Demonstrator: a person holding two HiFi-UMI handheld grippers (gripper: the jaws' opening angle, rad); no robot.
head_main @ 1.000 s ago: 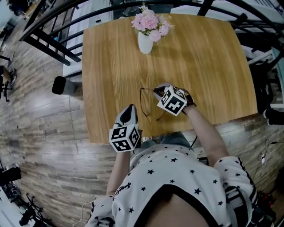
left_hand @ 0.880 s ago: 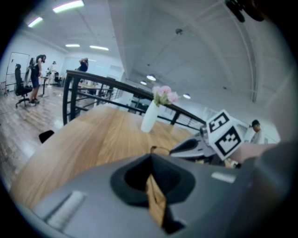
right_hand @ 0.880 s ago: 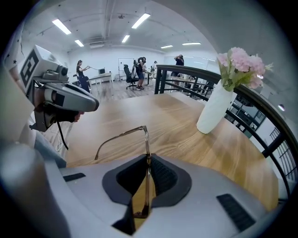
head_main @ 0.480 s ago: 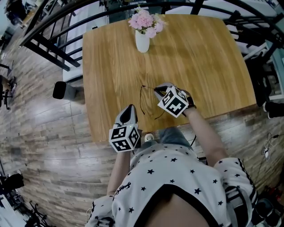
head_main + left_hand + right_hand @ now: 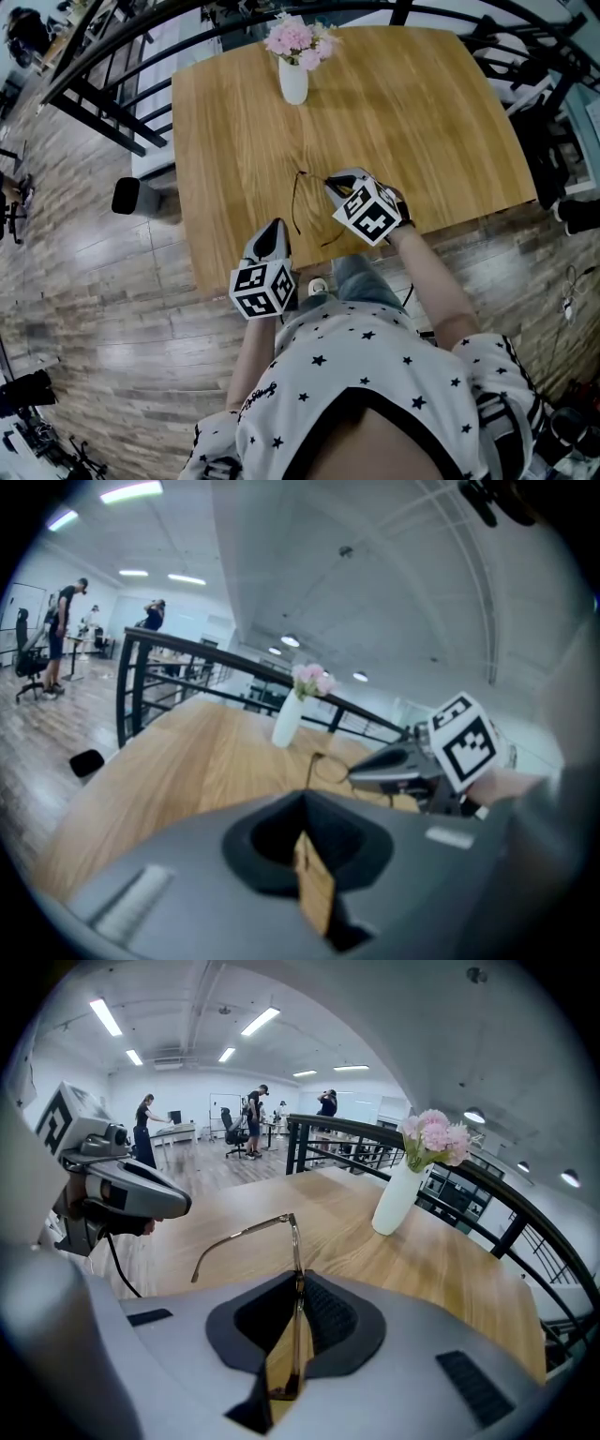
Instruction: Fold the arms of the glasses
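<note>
Thin wire-framed glasses [image 5: 300, 202] are held over the wooden table [image 5: 422, 112] near its front edge, arms unfolded. My right gripper [image 5: 330, 185] is shut on the front of the frame. In the right gripper view the frame [image 5: 292, 1241] runs up out of that gripper [image 5: 298, 1288], and one arm [image 5: 239, 1235] stretches to the left. My left gripper [image 5: 272, 230] hovers at the table's near edge, shut with nothing in it. In the left gripper view it [image 5: 305, 803] points toward the glasses [image 5: 323, 766] and the right gripper.
A white vase of pink flowers [image 5: 292, 80] stands at the far side of the table. A black railing [image 5: 103, 84] runs along the left and back. A black object [image 5: 125, 195] lies on the wooden floor at the left. People stand far off in the room.
My right gripper has risen a little with the glasses in it. The left gripper has edged along by the table's near edge, still shut.
</note>
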